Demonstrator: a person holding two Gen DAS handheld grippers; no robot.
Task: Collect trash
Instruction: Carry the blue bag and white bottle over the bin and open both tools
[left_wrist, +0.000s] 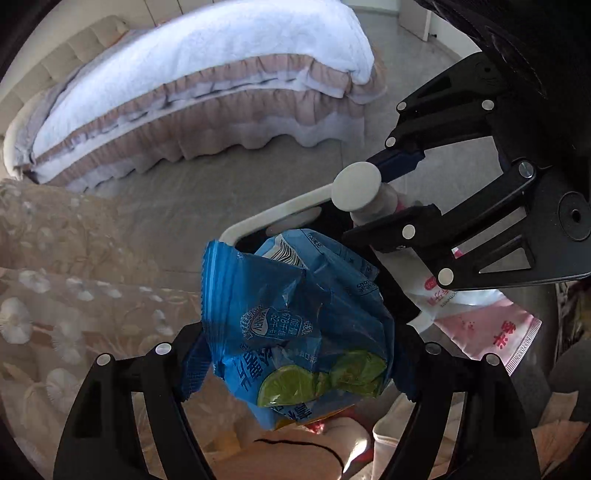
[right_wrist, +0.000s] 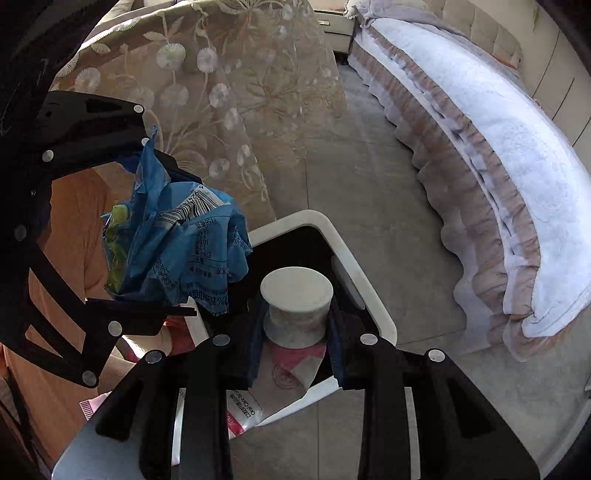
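Blue wrapper (left_wrist: 295, 325) (crumpled) — tube (right_wrist: 295, 332) over bin (right_wrist: 369, 295)

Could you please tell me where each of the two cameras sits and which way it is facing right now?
Left wrist: on the left gripper, looking down at its blue snack bag; the right gripper crosses in.
Right wrist: on the right gripper, looking down at its toothpaste tube over the white bin; the left gripper shows.
Shared: bag, tube, bin, bed.
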